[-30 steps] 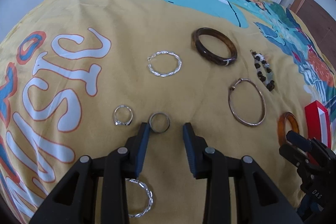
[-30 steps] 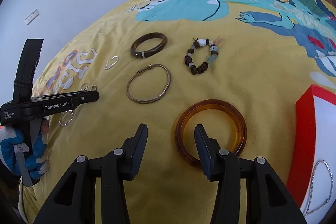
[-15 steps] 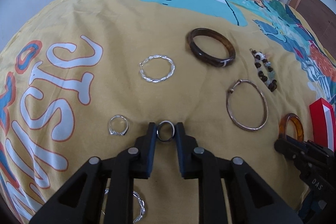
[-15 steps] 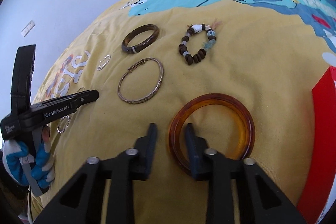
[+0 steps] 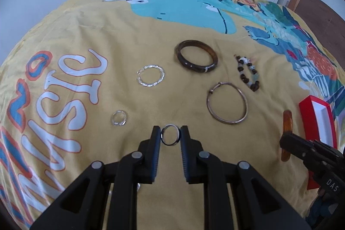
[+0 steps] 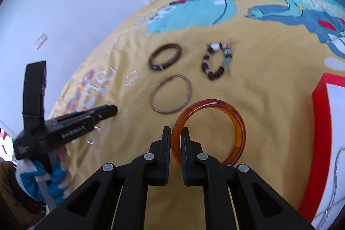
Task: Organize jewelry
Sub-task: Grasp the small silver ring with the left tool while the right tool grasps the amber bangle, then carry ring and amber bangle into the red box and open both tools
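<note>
Both jaws closed on ring (image 5: 170, 137), bangle (image 6: 235, 133).

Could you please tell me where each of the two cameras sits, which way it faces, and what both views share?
Left wrist: sits on the left gripper, facing forward and down over the yellow bedspread toward the wardrobe; its fingers clamp a silver ring.
Right wrist: sits on the right gripper, facing likewise; its fingers pinch the amber bangle; a gloved hand shows.
Shared: dark bangle, beaded bracelet, metal bangle, red box.
</note>
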A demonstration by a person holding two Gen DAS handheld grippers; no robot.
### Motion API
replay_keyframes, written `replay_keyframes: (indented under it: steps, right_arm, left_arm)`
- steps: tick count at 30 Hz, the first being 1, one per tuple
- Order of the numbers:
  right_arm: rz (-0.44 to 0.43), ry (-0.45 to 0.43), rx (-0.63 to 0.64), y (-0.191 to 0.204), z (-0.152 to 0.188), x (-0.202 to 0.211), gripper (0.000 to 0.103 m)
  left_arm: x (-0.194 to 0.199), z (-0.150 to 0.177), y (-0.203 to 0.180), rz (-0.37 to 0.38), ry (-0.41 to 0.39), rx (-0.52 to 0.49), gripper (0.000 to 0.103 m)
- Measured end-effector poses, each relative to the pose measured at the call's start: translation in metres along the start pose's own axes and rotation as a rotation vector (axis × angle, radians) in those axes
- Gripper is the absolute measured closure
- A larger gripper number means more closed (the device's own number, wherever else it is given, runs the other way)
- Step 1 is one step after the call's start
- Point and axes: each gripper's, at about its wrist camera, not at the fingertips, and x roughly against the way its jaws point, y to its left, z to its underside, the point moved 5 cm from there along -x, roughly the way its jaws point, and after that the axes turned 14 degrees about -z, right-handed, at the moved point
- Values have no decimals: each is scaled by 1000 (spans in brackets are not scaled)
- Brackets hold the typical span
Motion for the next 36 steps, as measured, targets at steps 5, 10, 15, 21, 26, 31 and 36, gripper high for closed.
replay_keyframes:
  steps: [5,10,15,21,26,31,36]
  right_arm:
    - [-14,-37,17,29,-4,19,94]
    - [-14,-78,54,57,-7,50,94]
    - [18,-114,70,65,-8,88,94]
    - [104,-156,63,36,-7,149,94]
    - [183,-160,37,-9,-5,184,94]
    - [247,-141,8,-66,-7,207,94]
    - [288,-91,-2,-114,-9,207,94]
  left_arm:
    - [34,-3,6,2,-38,-2,86]
    - [77,-5,3,17,-92,-25,86]
    - [119,-7,-25,68,-144,-63,86]
    - [148,-4,-80,136,-169,-129,86]
    - [155,3,-147,202,-164,-207,86]
    - [145,7,-214,247,-149,-280,86]
    - [125,1,-269,270,-134,-325,86]
